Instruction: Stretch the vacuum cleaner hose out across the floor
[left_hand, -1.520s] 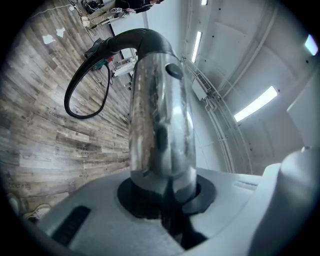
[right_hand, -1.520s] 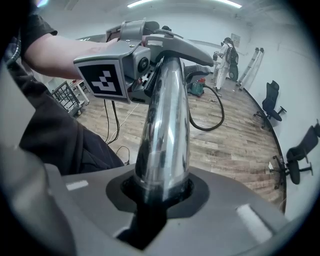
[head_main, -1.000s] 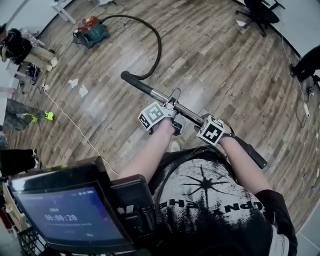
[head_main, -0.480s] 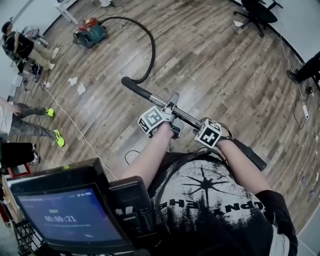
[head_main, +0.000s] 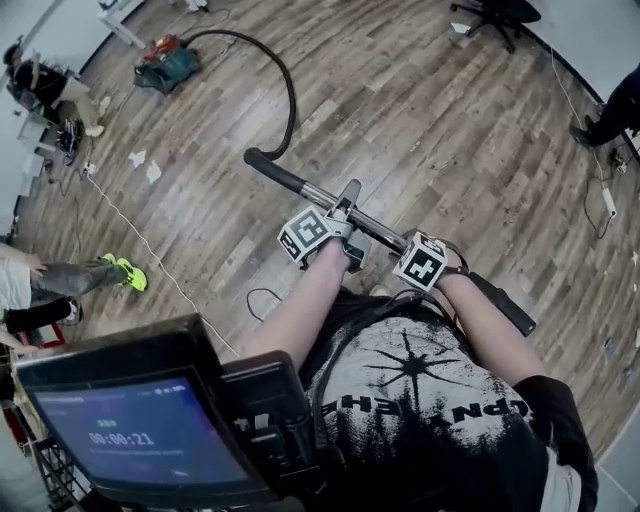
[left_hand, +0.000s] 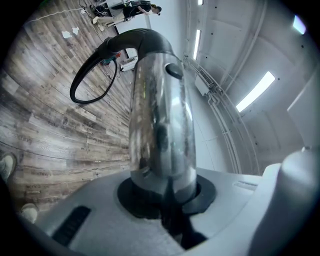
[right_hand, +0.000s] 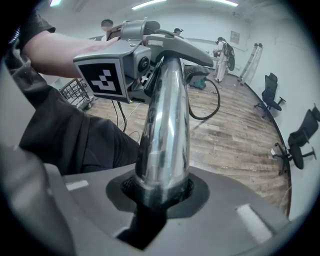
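Chrome wand (head_main: 310, 190) is gripped by fingers of left gripper (head_main: 343, 208) and right gripper (head_main: 405, 243); black hose (head_main: 290, 100) is seen curved on the floor (head_main: 420, 120) from the vacuum cleaner (head_main: 165, 62), not yet straightened

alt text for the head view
From above, a person holds a chrome vacuum wand with the left hand-held gripper and right hand-held gripper clamped on it. Its black hose curves over the wood floor to the vacuum cleaner.

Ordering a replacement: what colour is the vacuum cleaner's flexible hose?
Black; the flexible hose shows best in the head view.
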